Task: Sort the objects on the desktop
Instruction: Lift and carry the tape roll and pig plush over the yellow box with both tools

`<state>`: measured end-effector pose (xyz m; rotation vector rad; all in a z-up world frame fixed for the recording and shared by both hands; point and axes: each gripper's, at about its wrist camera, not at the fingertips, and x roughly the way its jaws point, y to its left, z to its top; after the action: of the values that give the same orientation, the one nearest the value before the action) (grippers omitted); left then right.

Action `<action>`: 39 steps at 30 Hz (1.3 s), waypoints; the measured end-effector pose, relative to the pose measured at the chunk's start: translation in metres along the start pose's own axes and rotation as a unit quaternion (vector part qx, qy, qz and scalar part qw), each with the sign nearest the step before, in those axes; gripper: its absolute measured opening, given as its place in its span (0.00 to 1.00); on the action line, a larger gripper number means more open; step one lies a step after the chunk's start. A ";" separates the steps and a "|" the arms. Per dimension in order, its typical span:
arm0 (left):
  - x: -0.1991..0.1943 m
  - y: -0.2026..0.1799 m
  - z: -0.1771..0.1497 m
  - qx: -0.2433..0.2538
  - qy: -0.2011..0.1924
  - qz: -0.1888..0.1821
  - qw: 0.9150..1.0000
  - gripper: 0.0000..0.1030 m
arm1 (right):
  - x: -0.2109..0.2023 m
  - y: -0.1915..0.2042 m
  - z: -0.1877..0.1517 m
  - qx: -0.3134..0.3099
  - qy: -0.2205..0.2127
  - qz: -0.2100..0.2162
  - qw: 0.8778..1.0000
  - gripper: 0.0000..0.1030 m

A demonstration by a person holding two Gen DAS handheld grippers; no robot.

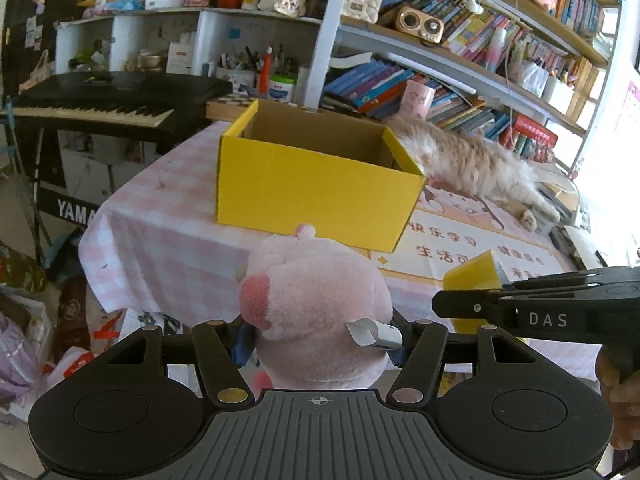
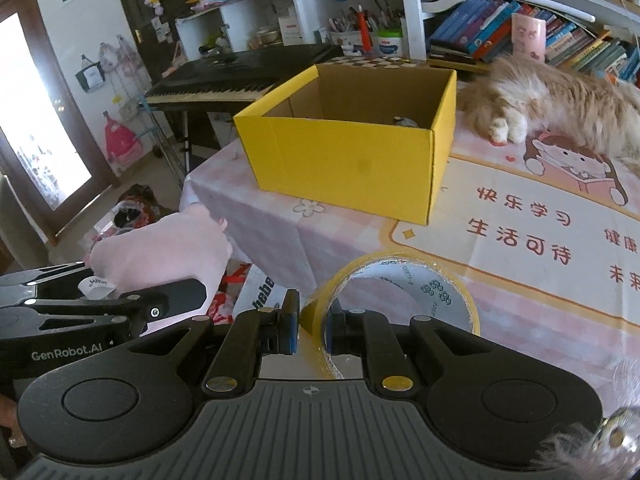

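Observation:
My left gripper (image 1: 320,340) is shut on a pink plush toy (image 1: 316,300) and holds it in the air at the table's near edge, in front of the open yellow cardboard box (image 1: 316,184). The plush also shows at the left of the right wrist view (image 2: 168,248). My right gripper (image 2: 312,328) is shut on the wall of a yellow tape roll (image 2: 392,292), one finger inside the ring and one outside. The roll shows in the left wrist view (image 1: 474,280) too. The box (image 2: 352,164) holds a small dark object (image 2: 404,122).
A long-haired ginger cat (image 2: 552,96) lies on the pink tablecloth (image 2: 520,240) right of the box. A black keyboard (image 1: 104,100) stands left of the table. Bookshelves (image 1: 460,60) fill the back. Bags lie on the floor at the left.

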<state>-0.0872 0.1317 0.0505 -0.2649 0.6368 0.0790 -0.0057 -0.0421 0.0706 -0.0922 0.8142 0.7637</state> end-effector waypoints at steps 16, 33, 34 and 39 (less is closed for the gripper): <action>-0.001 0.013 0.012 -0.027 -0.017 0.008 0.999 0.59 | 0.018 0.017 0.020 -0.037 0.008 0.017 0.999 0.11; 0.038 -0.001 0.076 -0.002 -0.065 0.005 0.998 0.60 | 0.031 -0.008 0.088 -0.041 -0.045 0.033 0.998 0.11; 0.042 -0.001 0.081 -0.001 -0.068 0.007 0.998 0.59 | 0.032 -0.010 0.094 -0.045 -0.050 0.034 0.997 0.11; 0.066 -0.001 0.107 0.005 -0.080 0.019 0.997 0.59 | 0.041 -0.024 0.130 -0.061 -0.076 0.039 0.995 0.11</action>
<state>0.0275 0.1593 0.0944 -0.2340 0.4826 0.1328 0.1092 0.0101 0.1281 -0.1100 0.6297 0.8825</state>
